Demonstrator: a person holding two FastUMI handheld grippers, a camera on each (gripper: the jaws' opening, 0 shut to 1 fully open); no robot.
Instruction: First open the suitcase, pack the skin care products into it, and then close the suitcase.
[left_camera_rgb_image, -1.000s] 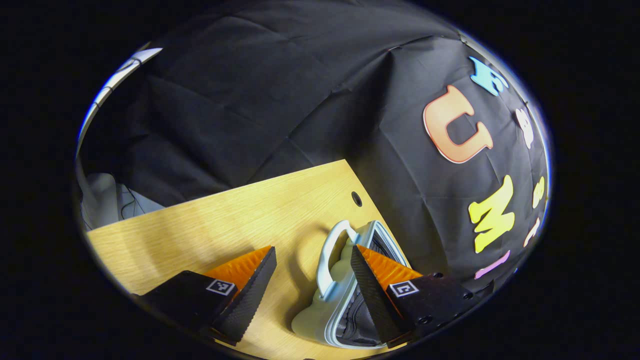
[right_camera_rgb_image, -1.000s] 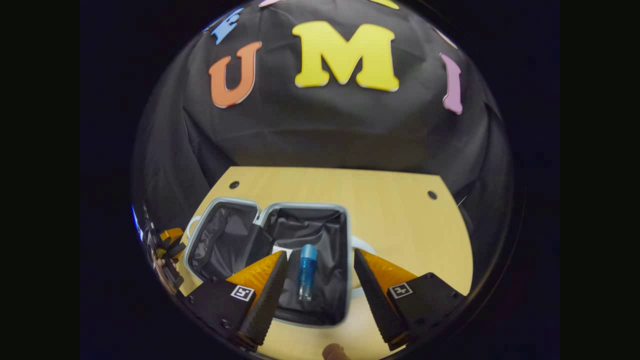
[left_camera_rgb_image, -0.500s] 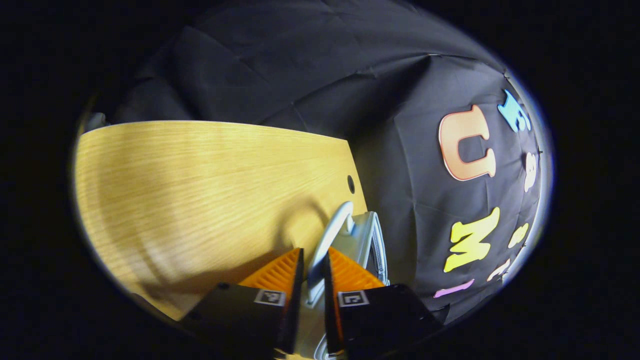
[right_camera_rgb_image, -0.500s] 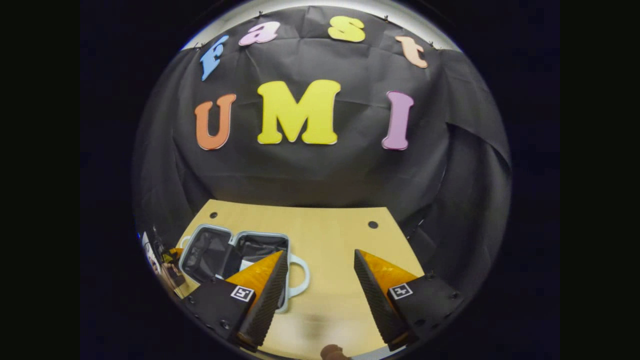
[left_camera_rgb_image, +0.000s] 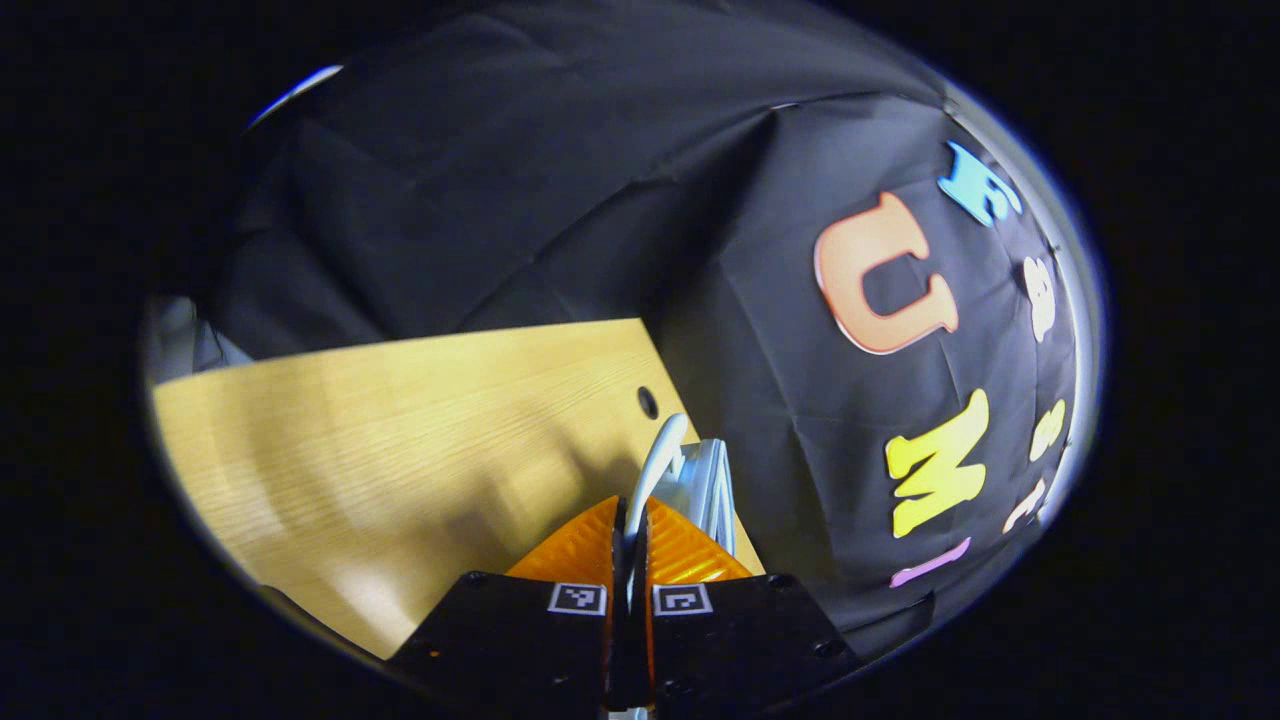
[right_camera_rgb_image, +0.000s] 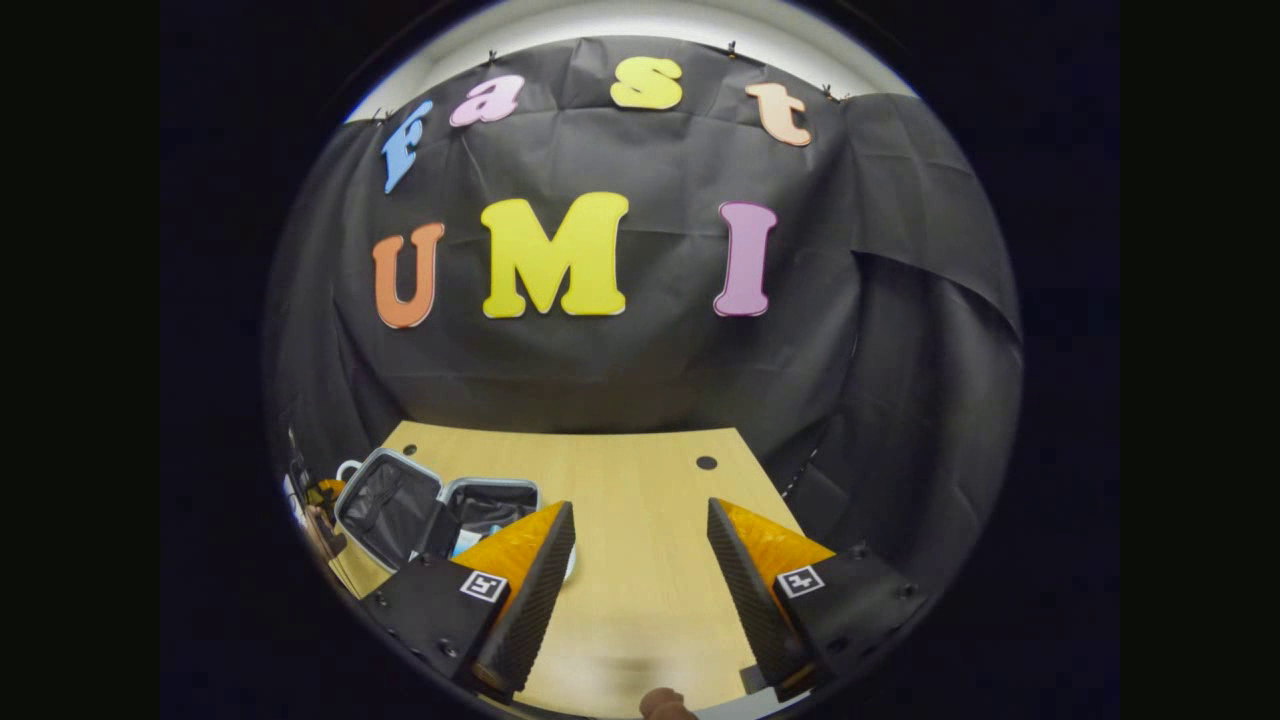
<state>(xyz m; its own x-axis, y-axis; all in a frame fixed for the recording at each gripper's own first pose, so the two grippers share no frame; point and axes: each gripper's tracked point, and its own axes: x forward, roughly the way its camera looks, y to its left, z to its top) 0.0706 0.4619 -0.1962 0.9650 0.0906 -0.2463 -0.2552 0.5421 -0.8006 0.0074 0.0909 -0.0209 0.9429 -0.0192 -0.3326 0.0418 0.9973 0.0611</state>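
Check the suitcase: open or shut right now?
Open. In the right gripper view the suitcase lies spread, dark lining of both halves showing; the left tongs pinch its handle.

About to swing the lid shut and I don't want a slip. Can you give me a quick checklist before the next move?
1. Left gripper shut on the suitcase handle: ok.
2. Suitcase lid still open, free to swing: ok.
3. Right gripper open and off to the side over the table: ok.
4. Blue bottle inside the case: ok, partly hidden.
5. Nothing sticking over the rim: cannot tell.
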